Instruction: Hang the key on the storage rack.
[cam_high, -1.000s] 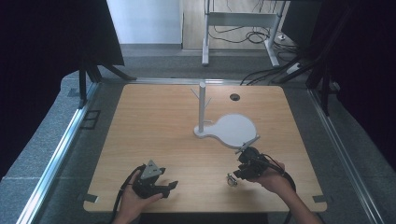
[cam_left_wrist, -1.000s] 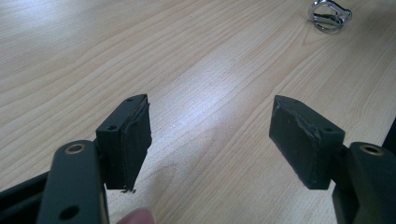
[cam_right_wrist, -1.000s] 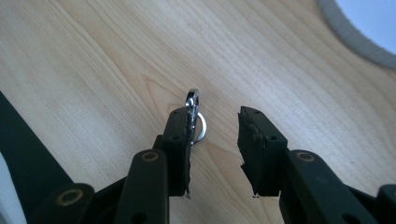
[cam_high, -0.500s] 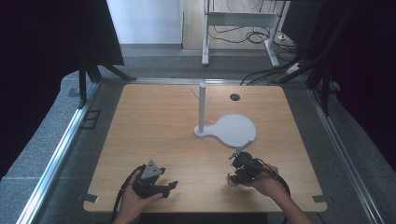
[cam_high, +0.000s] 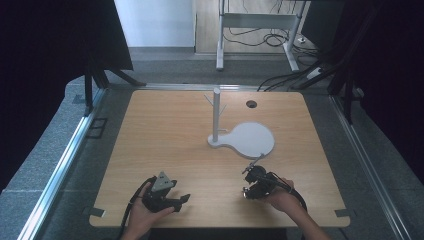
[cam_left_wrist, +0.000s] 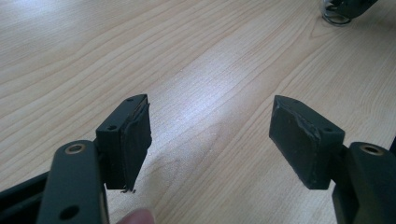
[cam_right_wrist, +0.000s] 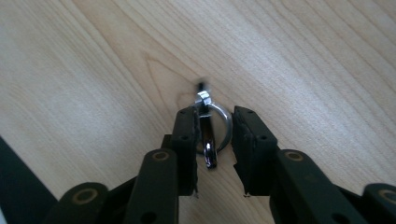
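Looking down from the high view, the wooden counter (cam_high: 165, 140) lies mostly bare, with a white peg stand (cam_high: 216, 116) on its rounded base (cam_high: 250, 138) right of centre and a small cable hole (cam_high: 251, 104) near the far edge. Both hands sit close to the near edge: the left tongs (cam_high: 181, 201) low at left, the right tongs (cam_high: 248, 182) just short of the base.

From the left gripper view, the left tongs (cam_left_wrist: 210, 140) stand wide apart over bare wood, holding nothing.

From the right gripper view, the right tongs (cam_right_wrist: 215, 140) are drawn narrow around a metal ring (cam_right_wrist: 215, 128) resting against the counter, its edge between the pads; whether both pads touch it I cannot tell.
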